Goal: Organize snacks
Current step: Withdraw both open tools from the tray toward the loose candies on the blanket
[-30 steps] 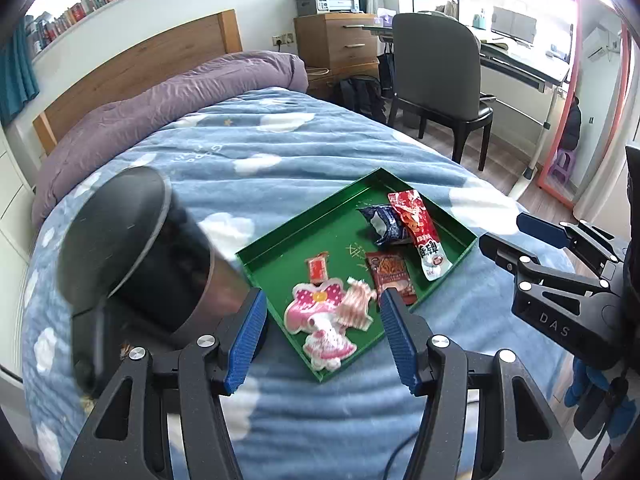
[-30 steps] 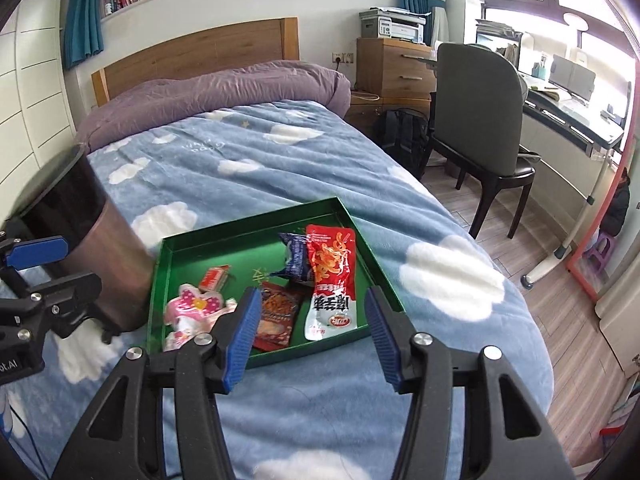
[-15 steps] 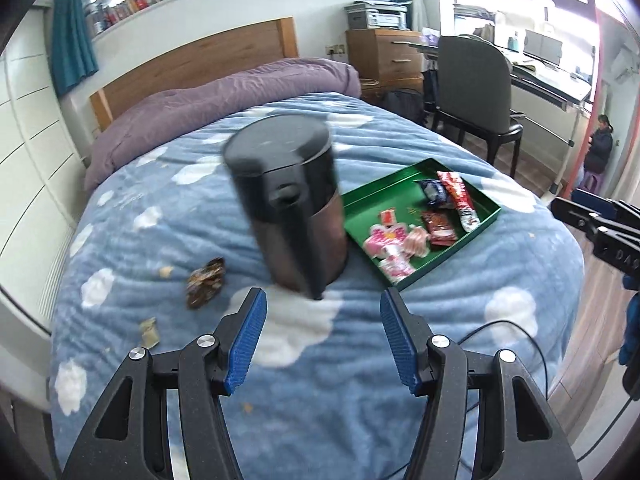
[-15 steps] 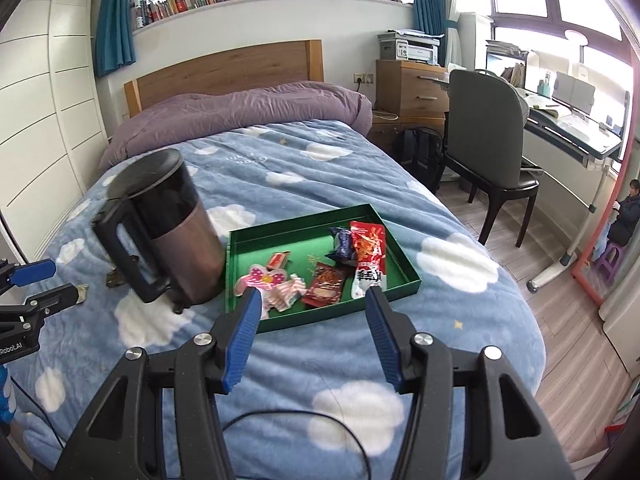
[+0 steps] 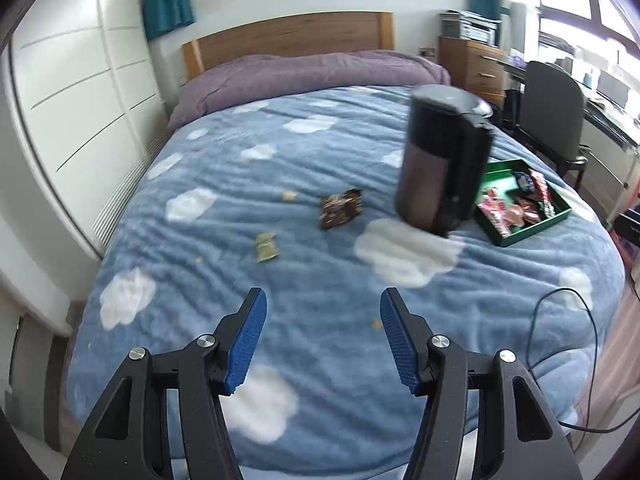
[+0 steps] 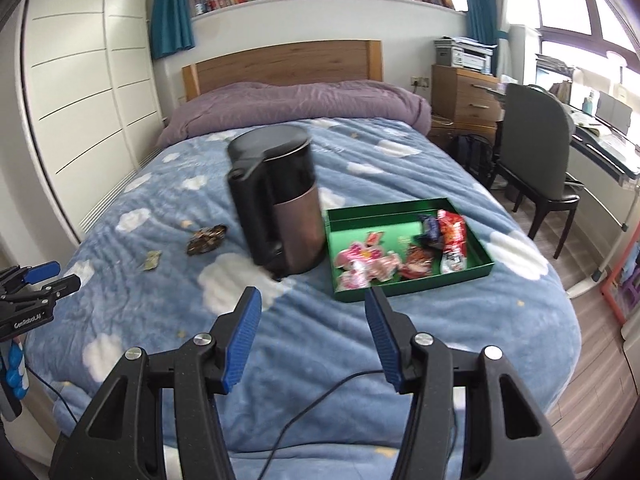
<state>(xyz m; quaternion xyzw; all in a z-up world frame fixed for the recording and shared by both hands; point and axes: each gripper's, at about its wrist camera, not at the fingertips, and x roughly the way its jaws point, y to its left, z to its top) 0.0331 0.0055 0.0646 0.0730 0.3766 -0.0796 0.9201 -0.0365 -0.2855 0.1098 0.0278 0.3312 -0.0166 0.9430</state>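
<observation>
On the bed (image 6: pixel 400 360), left to right: a small green packet (image 6: pixel 152 260) and a dark snack packet (image 6: pixel 206 238) lie loose, a tilted kettle (image 6: pixel 280 204) stands just beside the green tray (image 6: pixel 404 286) of snacks near the right edge. The left gripper (image 5: pixel 322 336) and the right gripper (image 6: pixel 312 334) are both spread apart, holding nothing.
</observation>
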